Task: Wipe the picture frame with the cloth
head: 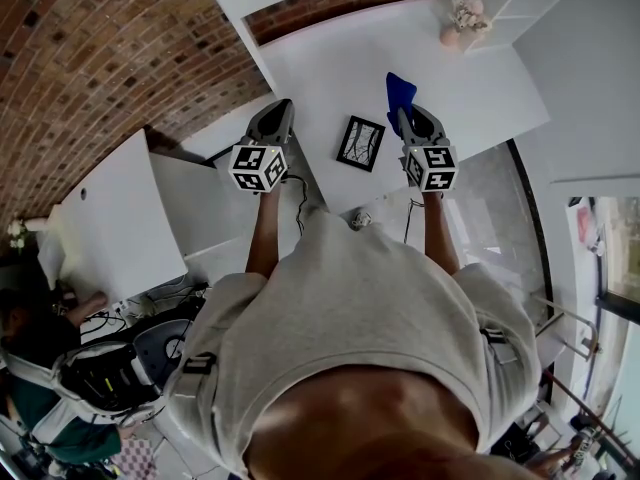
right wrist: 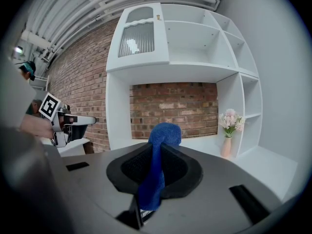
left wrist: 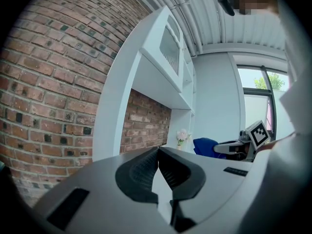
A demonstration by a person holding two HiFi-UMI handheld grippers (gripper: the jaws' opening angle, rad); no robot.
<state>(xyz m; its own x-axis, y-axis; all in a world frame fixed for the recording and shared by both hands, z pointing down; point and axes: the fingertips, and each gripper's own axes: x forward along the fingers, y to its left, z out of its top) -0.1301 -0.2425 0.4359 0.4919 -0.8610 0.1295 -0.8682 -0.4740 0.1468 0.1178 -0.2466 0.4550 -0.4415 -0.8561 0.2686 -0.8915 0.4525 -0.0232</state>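
A small black picture frame (head: 361, 143) lies flat on the white desk (head: 480, 93), between my two grippers. My right gripper (head: 404, 114) is held just right of it, shut on a blue cloth (head: 399, 90) that sticks out past the jaw tips; in the right gripper view the cloth (right wrist: 158, 155) is pinched between the jaws at my right gripper (right wrist: 157, 147). My left gripper (head: 276, 120) hovers left of the frame, shut with nothing in it, its jaws touching at the tips in the left gripper view (left wrist: 158, 152). The frame is hidden in both gripper views.
A pink vase of flowers (head: 461, 20) stands at the desk's far right, by white shelves (right wrist: 234, 57). A brick wall (head: 90, 58) runs behind. A white cabinet (head: 115, 218) sits at left. Another person (head: 45, 388) sits at lower left. Cables (head: 298, 203) hang off the desk's near edge.
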